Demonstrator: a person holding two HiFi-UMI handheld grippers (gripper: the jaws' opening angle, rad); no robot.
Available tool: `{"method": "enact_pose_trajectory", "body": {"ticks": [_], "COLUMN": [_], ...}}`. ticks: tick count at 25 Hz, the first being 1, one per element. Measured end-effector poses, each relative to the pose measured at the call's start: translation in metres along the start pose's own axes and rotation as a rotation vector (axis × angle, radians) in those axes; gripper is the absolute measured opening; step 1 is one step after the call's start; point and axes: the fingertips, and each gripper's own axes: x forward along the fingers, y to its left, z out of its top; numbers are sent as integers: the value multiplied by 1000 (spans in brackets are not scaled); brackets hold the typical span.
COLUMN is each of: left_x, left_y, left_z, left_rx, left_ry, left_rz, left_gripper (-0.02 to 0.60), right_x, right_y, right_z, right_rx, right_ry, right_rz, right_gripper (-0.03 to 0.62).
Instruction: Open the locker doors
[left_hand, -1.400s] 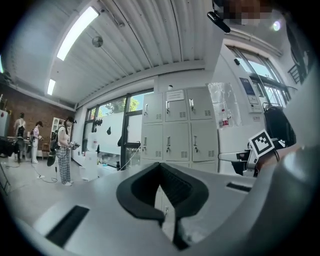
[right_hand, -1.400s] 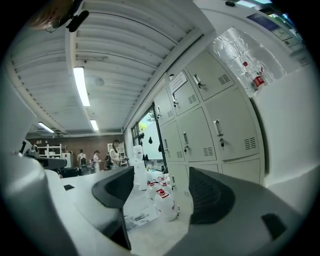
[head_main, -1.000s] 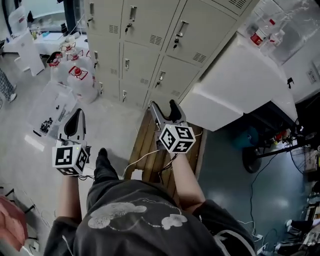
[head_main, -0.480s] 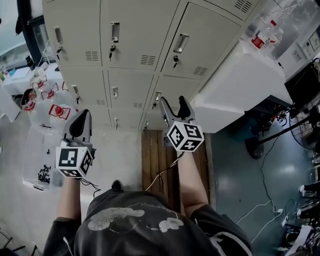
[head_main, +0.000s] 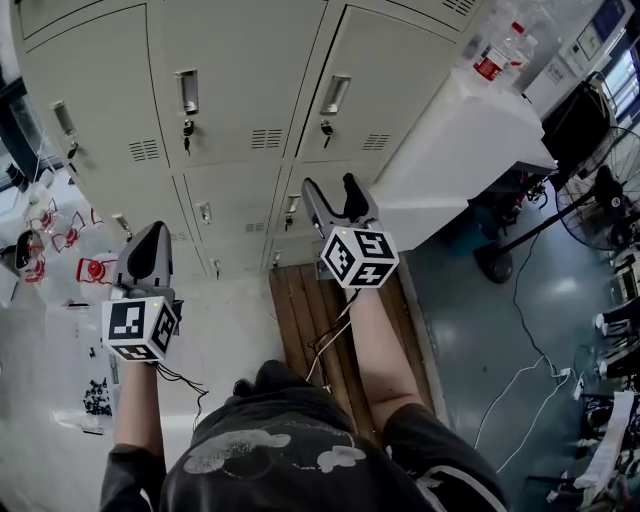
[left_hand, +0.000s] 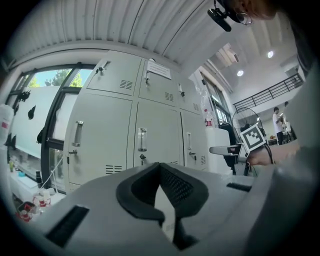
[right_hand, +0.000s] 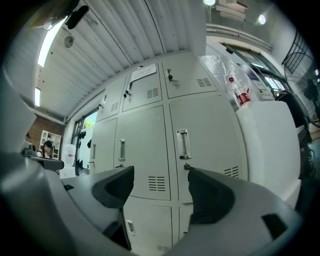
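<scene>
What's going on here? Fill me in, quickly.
A person stands facing a bank of lockers, holding a gripper in each hand. Every locker door in view is shut. The left gripper has its fingers together and holds nothing. The right gripper has its fingers apart, also empty, and points toward a door handle. Neither gripper touches a locker, so no door has been opened yet.

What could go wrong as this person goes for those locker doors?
A key hangs just under the handle ahead of the open right hand-held gripper; the jaws might catch it instead.
The left hand-held gripper is shut, so it could only bump a door.
Cables hang from both by the person's legs and could snag.
</scene>
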Motion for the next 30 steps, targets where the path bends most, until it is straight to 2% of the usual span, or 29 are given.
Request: {"method": "enact_pose_trajectory", "body": {"ticks": [5,14,21,30], "left_x": [34,93,115,120], "left_y": [-5,-25,-23,-26], "left_z": [5,20,28,21], "left_rx": [11,30,40,39], "left_ry": [-1,-34,-57,-54], "left_rz": [-4,15,68,104], "left_gripper": [8,8,8,8], "right_x": [31,98,144,172], "right_y": [-16,-35,-41,-49], "right_z": [14,25,38,39], "right_rx": [-16,-55,-83,-116], "right_ry": [-22,-2,-16,-16], "right_rz": [10,96,134,123], "right_gripper": [328,328,328,328]}}
